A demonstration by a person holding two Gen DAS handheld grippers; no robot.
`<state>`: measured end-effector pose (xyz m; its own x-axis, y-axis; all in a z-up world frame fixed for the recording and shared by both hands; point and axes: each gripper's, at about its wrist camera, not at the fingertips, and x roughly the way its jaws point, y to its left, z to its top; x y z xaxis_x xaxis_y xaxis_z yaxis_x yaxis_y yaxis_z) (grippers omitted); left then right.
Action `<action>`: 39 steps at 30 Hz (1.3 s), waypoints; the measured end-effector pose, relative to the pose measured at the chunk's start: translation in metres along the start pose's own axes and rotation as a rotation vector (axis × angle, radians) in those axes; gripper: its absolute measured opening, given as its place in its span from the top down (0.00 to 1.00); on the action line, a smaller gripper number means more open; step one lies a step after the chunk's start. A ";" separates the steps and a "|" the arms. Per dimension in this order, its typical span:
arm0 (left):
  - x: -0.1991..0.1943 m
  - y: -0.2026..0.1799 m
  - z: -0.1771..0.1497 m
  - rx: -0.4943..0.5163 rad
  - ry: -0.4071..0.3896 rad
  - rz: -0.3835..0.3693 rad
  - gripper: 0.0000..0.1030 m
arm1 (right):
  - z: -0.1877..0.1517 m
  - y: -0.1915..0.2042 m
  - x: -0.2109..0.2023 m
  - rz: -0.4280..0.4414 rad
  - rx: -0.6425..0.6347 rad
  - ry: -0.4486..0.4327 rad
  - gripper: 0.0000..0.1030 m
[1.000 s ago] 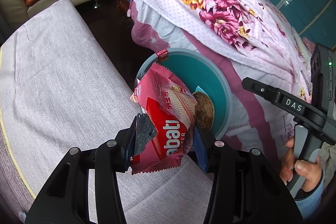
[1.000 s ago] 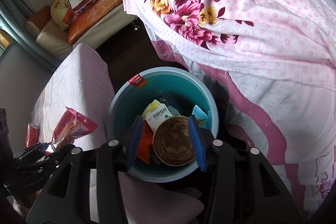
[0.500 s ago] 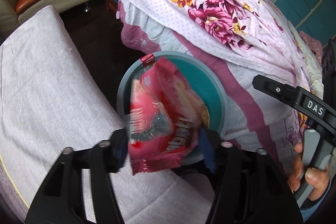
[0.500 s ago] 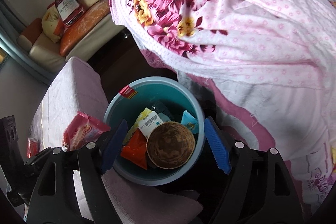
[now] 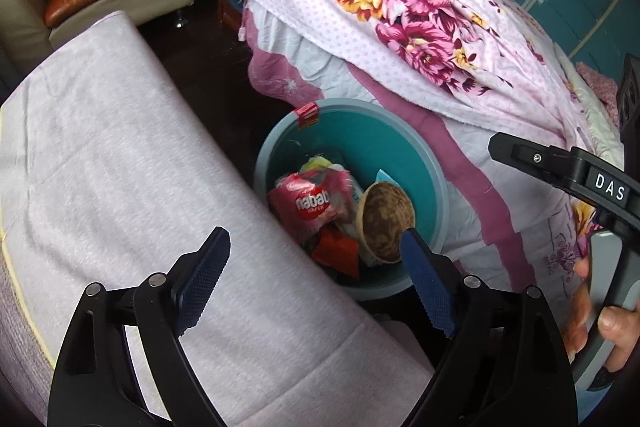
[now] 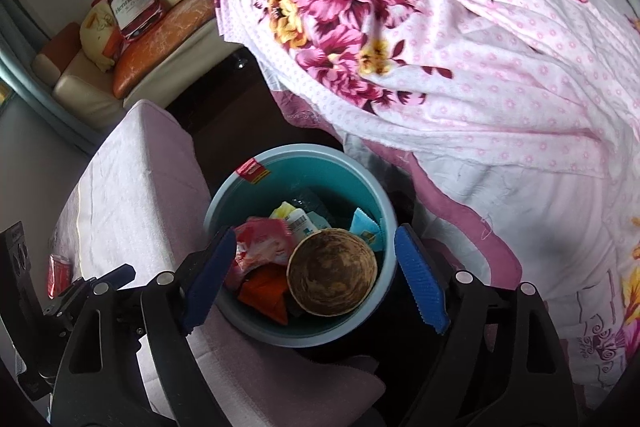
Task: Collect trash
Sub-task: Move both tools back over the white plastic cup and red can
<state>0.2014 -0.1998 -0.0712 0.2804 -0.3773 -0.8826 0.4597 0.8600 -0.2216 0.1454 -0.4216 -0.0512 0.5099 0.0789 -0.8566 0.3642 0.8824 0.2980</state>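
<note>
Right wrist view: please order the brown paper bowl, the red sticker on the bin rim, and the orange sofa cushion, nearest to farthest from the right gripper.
From the right gripper:
1. Brown paper bowl, in the bin, between the fingers.
2. Red sticker, on the bin's far rim, left.
3. Orange sofa cushion, far upper left.

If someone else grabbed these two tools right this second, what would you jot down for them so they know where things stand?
Left hand-held gripper: open, holding nothing, above the edge of the teal bin.
Right hand-held gripper: open, holding nothing, over the same bin.
Done: the pink wafer wrapper now lies inside the bin, beside a brown paper bowl and an orange packet.
Left: a red can sits on the pale cloth surface at the right wrist view's far left. It looks like the next piece to collect, though I cannot tell whether it is trash.
</note>
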 end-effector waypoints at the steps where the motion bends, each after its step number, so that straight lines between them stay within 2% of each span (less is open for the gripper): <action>1: -0.004 0.004 -0.003 -0.008 -0.004 0.000 0.15 | -0.001 0.004 -0.001 0.001 -0.006 0.002 0.24; 7: -0.025 0.029 -0.019 -0.060 -0.020 -0.003 0.15 | -0.011 0.038 -0.004 0.014 -0.063 0.038 0.22; 13: -0.054 0.063 -0.052 -0.101 -0.033 0.020 0.15 | -0.024 0.075 -0.004 0.057 -0.117 0.095 0.20; 25: -0.125 0.153 -0.145 -0.198 -0.063 0.164 0.15 | -0.081 0.192 0.006 0.151 -0.331 0.232 0.20; 29: -0.141 0.182 -0.172 -0.183 -0.056 0.193 0.15 | -0.106 0.234 0.009 0.179 -0.403 0.290 0.20; 39: -0.145 0.236 -0.214 -0.088 0.000 0.169 0.15 | -0.150 0.295 0.021 0.190 -0.509 0.365 0.20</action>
<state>0.0885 0.1317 -0.0842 0.3471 -0.2244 -0.9106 0.3301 0.9380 -0.1054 0.1469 -0.0900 -0.0445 0.1992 0.3285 -0.9233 -0.1663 0.9398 0.2985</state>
